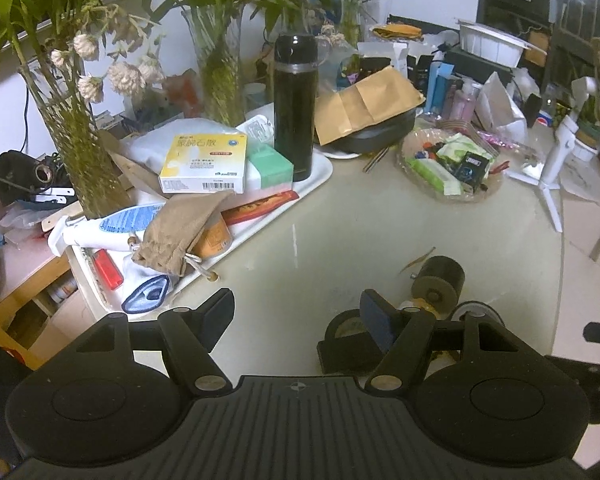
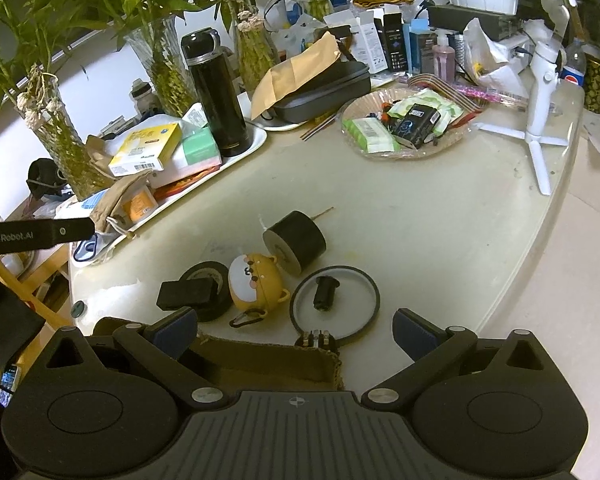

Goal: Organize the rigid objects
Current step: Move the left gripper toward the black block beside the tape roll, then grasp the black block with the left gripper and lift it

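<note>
Right wrist: two tape rolls (image 2: 204,286), perhaps; one yellow case (image 2: 254,282); both grippers' fingers (image 2: 174,330) released.

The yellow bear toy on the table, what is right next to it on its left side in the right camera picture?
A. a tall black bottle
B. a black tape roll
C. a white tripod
B: the black tape roll sits against the yellow bear toy.
</note>
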A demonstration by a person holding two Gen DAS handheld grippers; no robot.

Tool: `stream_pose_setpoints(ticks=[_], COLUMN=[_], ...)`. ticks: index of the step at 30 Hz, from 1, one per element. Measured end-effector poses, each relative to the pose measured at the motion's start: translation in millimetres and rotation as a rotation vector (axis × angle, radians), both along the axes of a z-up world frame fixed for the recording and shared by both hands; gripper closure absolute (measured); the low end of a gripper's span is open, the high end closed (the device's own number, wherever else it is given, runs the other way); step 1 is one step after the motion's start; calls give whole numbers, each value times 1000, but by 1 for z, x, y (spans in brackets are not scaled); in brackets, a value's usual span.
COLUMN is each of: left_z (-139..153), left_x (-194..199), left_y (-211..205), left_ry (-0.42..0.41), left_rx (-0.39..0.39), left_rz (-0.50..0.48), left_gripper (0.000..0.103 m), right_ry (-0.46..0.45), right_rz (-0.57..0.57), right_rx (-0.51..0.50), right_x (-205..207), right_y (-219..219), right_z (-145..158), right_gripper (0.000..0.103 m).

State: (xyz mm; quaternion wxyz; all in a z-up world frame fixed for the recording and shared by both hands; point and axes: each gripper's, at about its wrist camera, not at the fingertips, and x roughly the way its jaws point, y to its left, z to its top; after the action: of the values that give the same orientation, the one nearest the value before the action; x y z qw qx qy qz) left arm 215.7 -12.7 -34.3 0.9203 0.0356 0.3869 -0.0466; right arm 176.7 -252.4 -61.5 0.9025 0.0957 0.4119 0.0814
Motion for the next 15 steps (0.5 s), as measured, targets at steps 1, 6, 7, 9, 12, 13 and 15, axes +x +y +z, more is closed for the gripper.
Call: stream_pose_setpoints(ticks=[1, 6, 7, 9, 12, 13, 15], left_z=[-2, -18, -22, -30, -40, -43, -50], left_x=[1, 18, 23, 33, 47, 50, 58], left_y=[0, 2, 3, 7, 12, 14, 16], left_ry=[5, 61, 73, 97, 133, 148, 180], left_rx=[3, 17, 19, 19, -5, -16, -48], left_rz=[-3, -24, -22, -21, -28, -25, -34], left_gripper=[34, 34, 34, 34, 34, 34, 34], right_ry=[-1, -23, -28, -27, -16, -13, -4], right_rz=[-1, -9, -13, -13, -13, -14, -18], right_rx=[-1, -42, -56, -68, -75, -79, -87], right_x=[1, 8, 11, 17, 28, 31, 39], right_y=[0, -1, -1, -3, -4, -5, -7], right_z=[0, 2, 3, 2, -1, -1, -2], right_gripper=[0, 0, 0, 0, 0, 0, 0])
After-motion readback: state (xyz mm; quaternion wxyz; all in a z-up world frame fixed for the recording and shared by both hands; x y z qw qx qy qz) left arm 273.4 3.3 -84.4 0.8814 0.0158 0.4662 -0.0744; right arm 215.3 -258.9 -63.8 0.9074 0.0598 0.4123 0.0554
